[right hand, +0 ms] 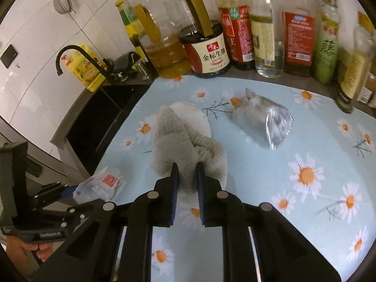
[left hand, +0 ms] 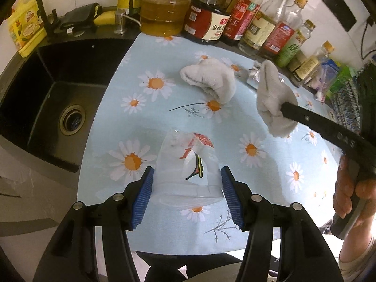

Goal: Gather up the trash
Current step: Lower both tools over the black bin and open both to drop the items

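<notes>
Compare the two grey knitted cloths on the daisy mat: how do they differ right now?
The grey knitted cloth in the right gripper hangs pinched between shut jaws, off the daisy-print mat; the other grey cloth lies on the mat, ungripped. The held one droops lengthwise; the lying one is folded into a curved heap. Both look alike in colour and fabric.

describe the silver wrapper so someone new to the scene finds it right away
Start at the row of sauce bottles along the back of the daisy-print mat. Just in front of them lies the silver wrapper, crumpled. It is the only shiny foil piece; the neighbours are dull grey cloths.
</notes>
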`<action>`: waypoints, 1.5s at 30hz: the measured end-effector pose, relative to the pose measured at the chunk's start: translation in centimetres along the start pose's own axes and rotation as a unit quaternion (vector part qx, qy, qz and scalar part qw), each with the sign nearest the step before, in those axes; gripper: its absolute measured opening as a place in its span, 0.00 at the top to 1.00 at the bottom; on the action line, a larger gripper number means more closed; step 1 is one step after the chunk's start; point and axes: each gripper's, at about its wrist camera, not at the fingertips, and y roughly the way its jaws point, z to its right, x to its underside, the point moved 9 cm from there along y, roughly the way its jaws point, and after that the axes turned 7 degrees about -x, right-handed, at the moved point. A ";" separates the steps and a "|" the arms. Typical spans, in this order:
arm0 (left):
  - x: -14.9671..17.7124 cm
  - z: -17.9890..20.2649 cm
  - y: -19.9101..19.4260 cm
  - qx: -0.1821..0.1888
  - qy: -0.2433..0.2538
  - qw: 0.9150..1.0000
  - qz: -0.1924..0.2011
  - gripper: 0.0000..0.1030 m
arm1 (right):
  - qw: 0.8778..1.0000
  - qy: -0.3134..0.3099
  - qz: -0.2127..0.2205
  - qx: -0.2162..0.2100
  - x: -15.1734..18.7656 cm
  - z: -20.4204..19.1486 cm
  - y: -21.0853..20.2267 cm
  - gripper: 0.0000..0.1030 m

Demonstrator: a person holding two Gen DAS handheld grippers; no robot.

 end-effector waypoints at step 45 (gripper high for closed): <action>15.0 -5.3 -2.9 0.076 0.041 0.995 -0.042 0.46 | 0.996 0.047 -0.082 -0.006 22.1 -12.7 0.7 0.83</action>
